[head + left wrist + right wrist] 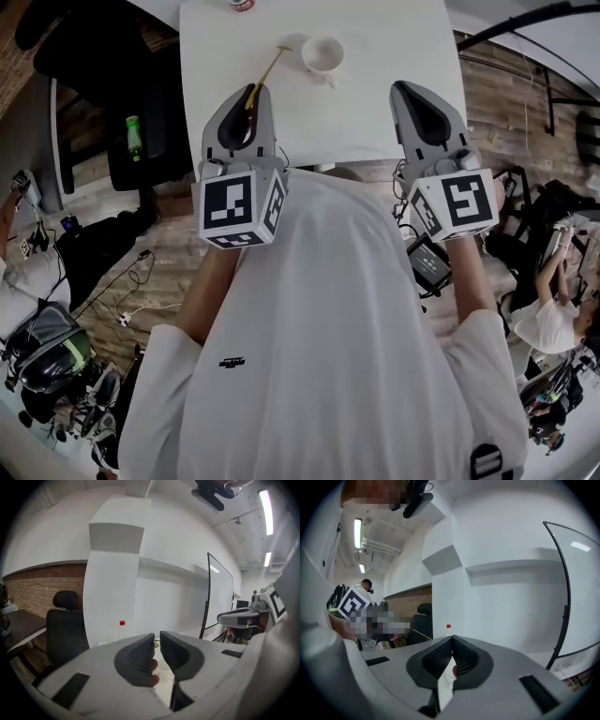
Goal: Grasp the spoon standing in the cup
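Note:
A thin golden spoon (269, 67) slants over the white table (375, 112), out of the cup, its far end pointing toward the table's back. My left gripper (253, 89) is shut on its near, dark end; in the left gripper view only a sliver of the spoon (156, 644) shows in the narrow gap between the jaws. The white cup (322, 54) stands upright on the table, right of the spoon's far end, with nothing in it. My right gripper (401, 86) hovers over the table's near right part, shut and holding nothing; its jaws meet at the tips (452, 638).
A clear bottle with a red cap (242, 5) stands at the table's far edge. A black office chair (63, 630) with a green bottle (134, 136) on it is left of the table. Cables and bags lie on the floor, and a seated person (553, 300) is at the right.

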A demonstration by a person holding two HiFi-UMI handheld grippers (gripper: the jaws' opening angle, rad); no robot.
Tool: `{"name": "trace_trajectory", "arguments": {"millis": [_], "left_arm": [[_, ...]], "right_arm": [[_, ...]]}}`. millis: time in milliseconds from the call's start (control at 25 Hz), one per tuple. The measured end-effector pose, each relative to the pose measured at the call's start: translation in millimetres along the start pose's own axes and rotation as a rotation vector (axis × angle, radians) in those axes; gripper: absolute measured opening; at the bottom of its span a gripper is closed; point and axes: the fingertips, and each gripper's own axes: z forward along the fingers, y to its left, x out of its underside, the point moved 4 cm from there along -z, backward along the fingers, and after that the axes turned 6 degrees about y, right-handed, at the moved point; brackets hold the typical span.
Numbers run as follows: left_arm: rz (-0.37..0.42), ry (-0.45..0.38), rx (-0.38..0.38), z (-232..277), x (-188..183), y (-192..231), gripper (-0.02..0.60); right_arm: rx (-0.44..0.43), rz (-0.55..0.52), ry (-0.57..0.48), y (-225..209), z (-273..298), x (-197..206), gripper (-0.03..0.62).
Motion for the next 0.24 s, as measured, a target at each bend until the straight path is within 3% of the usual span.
{"name": "trace_trajectory", "arguments": {"millis": [240], "left_arm": [[0.005,0.003,0.011,3.8,2.5,-1.9,0.046]], "right_arm": [[0.018,0.020,-0.005,-5.3,-0.5,5.1,-0.006]]}}
